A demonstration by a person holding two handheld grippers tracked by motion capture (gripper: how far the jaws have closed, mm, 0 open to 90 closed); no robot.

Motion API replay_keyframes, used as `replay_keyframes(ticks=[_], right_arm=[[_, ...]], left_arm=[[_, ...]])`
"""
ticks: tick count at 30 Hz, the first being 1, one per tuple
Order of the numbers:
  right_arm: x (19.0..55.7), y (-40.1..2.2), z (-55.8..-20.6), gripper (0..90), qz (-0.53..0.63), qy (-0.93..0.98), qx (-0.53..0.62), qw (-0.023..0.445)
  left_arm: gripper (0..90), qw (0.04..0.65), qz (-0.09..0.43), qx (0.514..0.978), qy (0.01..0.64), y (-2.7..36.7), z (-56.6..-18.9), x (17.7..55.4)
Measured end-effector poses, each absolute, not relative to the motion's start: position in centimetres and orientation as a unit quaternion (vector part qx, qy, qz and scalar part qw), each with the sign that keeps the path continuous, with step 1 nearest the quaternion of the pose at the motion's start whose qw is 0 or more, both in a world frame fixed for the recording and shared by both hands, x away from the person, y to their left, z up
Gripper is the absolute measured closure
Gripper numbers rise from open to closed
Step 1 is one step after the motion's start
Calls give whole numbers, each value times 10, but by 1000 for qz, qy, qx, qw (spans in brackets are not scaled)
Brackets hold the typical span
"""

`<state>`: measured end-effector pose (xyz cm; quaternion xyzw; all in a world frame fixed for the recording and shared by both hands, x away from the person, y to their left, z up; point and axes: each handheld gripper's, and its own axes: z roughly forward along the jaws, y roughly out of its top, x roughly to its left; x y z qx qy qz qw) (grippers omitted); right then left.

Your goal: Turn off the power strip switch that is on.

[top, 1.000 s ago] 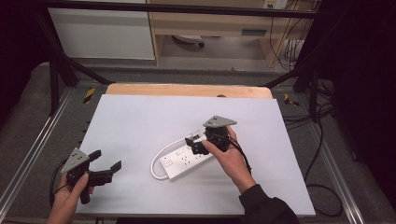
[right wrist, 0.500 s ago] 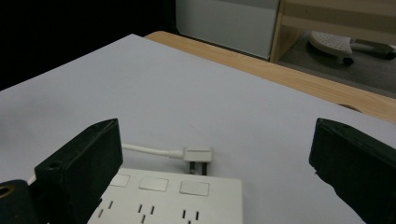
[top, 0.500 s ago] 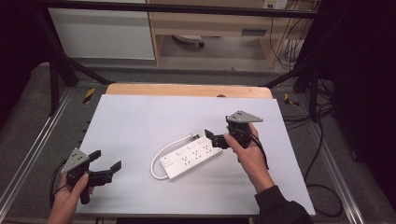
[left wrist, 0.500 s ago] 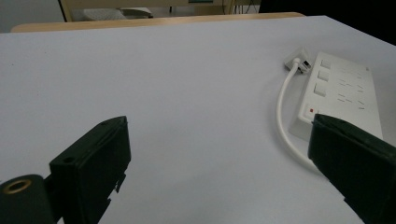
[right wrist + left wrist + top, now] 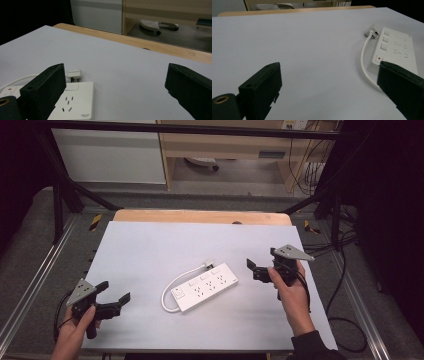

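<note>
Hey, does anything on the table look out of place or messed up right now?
Nothing looks damaged or spilled. The white power strip lies askew, diagonal to the table edges, with its cord looped round and the plug resting loose beside it. Both the left gripper and the right gripper are open, apart from it.

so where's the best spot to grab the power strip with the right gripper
Probably across the narrow width of the power strip at its near-right end, coming from the right where the right gripper is, open. The body is long, flat and lies at a slant, so only its short width fits between the fingers. That end is free; the cord and plug crowd the other side.
</note>
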<state>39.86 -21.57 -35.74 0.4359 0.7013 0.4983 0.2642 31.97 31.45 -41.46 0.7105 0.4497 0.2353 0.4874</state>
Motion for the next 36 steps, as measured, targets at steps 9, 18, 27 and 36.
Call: replay_keyframes(ticks=[9,18,27,36], right_arm=[[387,-250,-368,37,502,682,457,272],[375,-277,-402,35,495,672,480,270],[376,-276,-432,33,477,687,483,261],[383,-251,-454,28,440,734,468,220]], left_arm=[[57,487,235,711,450,314,-415,320],[57,486,236,711,451,313,-415,320],[57,484,234,713,450,313,-415,319],[57,483,233,715,448,312,-416,320]])
